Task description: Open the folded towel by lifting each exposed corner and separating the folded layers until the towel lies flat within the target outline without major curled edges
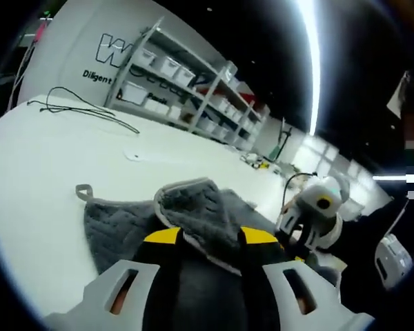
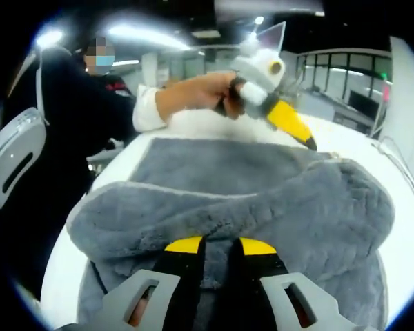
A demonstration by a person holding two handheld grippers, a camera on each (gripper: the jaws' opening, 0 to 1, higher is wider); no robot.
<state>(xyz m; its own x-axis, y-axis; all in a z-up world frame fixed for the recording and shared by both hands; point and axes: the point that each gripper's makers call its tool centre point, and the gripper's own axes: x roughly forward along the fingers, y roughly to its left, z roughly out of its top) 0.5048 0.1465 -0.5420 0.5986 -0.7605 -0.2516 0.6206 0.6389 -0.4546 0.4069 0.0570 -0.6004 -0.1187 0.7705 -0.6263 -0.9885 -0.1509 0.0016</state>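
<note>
Mid-unfold on the white bench (image 1: 48, 172): grey quilted fleece towel (image 1: 193, 214) bunched between both grippers, left gripper (image 1: 210, 238) and right gripper (image 2: 219, 246) each with fingers clamped on a raised fold, remaining layers lying straight ahead of both.

Grey towel (image 2: 248, 200), part-folded, bunched

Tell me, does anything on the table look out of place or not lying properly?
Yes. The grey towel is not flat: a thick fold is lifted in front of the right gripper, and in the left gripper view a trimmed edge curls up before the left gripper.
</note>
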